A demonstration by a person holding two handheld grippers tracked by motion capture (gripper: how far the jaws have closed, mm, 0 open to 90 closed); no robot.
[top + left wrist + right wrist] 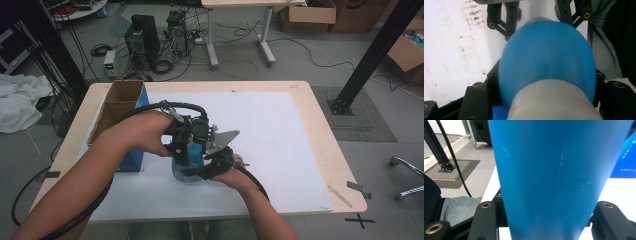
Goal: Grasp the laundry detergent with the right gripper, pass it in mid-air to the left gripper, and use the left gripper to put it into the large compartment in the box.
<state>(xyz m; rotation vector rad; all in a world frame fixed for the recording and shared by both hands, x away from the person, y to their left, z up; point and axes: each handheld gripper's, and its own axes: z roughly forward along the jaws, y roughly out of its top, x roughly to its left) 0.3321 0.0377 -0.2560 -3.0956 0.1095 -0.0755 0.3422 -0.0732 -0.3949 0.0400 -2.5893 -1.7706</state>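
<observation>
- The tabletop [300, 150], covered by a white sheet, carries an open cardboard box [120, 102] with a blue side at its left.
- A blue bottle [186, 171] with a grey cap stands near the front middle of the tabletop, between both hands.
- The right gripper [216, 167] has its jaws clenched on the bottle's blue body [549, 180].
- The left gripper [186, 145] has its jaws clamped at the bottle's top, by the grey cap [554, 100].
</observation>
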